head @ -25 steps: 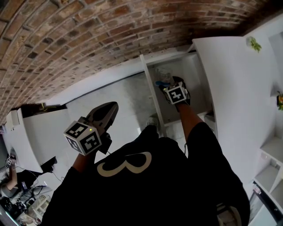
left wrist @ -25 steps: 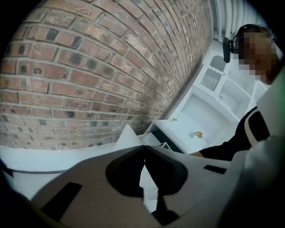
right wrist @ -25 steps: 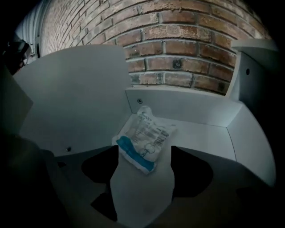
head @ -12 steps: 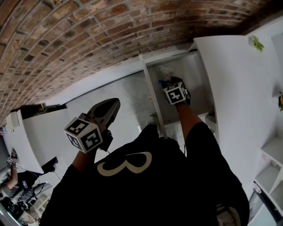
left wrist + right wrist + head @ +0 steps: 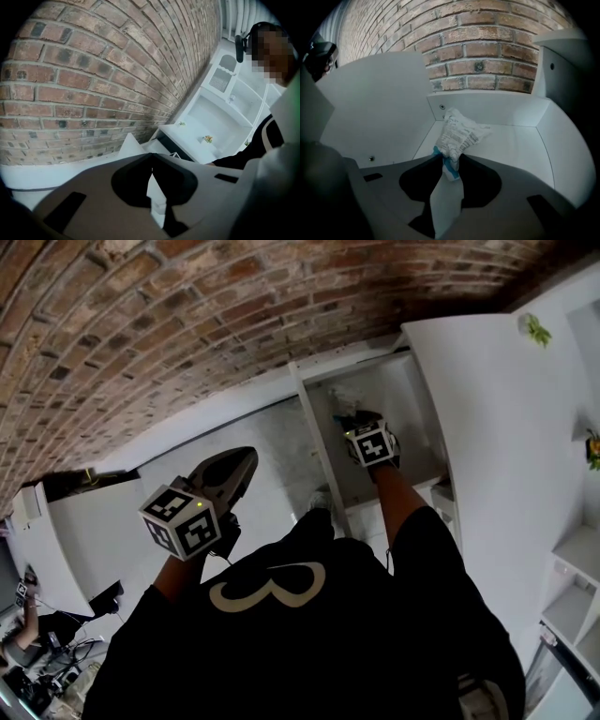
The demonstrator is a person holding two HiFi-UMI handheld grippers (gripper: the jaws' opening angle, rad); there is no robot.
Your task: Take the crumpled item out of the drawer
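Note:
A crumpled white wrapper with blue print (image 5: 459, 131) lies in the open white drawer (image 5: 511, 145), close to its back left corner. My right gripper (image 5: 449, 161) reaches into the drawer, and its jaws are closing with the wrapper's near end pinched between the tips. The head view shows that gripper (image 5: 354, 418) deep in the drawer (image 5: 319, 442), with the wrapper (image 5: 342, 399) just past its tips. My left gripper (image 5: 246, 457) hangs outside the drawer to the left, over the white floor. Its jaws (image 5: 151, 157) meet at the tips with nothing in them.
A brick wall (image 5: 187, 324) runs behind the drawer. A white cabinet top (image 5: 497, 409) borders the drawer on the right, with a small plant (image 5: 536, 329) on it. White shelves (image 5: 572, 596) stand at the lower right. White furniture (image 5: 84, 521) and a desk with clutter are at the left.
The right gripper has stayed in the drawer at the wrapper, shifting only slightly. The left gripper has barely moved.

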